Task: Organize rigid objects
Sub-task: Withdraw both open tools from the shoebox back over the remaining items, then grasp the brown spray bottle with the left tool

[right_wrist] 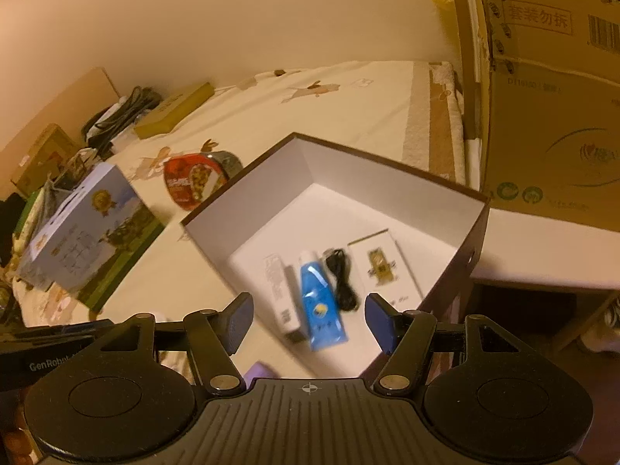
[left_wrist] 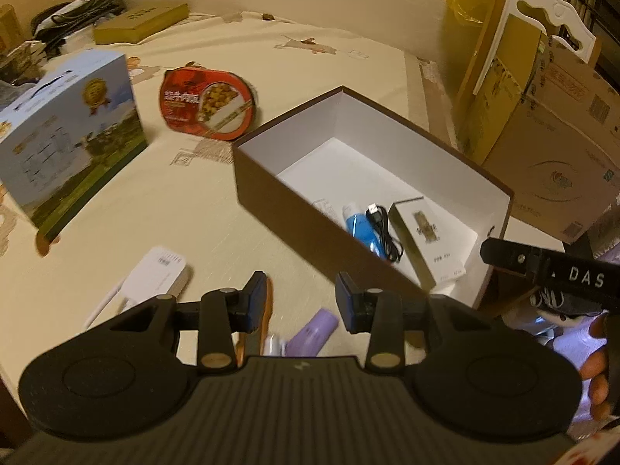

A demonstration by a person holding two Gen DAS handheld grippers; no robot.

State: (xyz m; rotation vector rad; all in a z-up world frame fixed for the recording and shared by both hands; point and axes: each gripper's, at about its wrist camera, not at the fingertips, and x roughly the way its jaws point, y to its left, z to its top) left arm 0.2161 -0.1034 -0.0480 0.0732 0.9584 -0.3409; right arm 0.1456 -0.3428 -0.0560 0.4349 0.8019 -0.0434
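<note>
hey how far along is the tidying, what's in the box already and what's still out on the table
Done: the brown box holds a white tube, a blue tube, a black cable and a white card box. In hand: nothing; the left claw and right claw are both open and empty. Left on the table: a purple item, a white router, a red food tray and a blue carton.

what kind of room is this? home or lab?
Likely a home, perhaps a dining or storage corner: a table under a cartoon-print tablecloth, stacked cardboard shipping boxes beside it, a white carved chair back, and food packaging such as the red instant-meal bowl.
</note>
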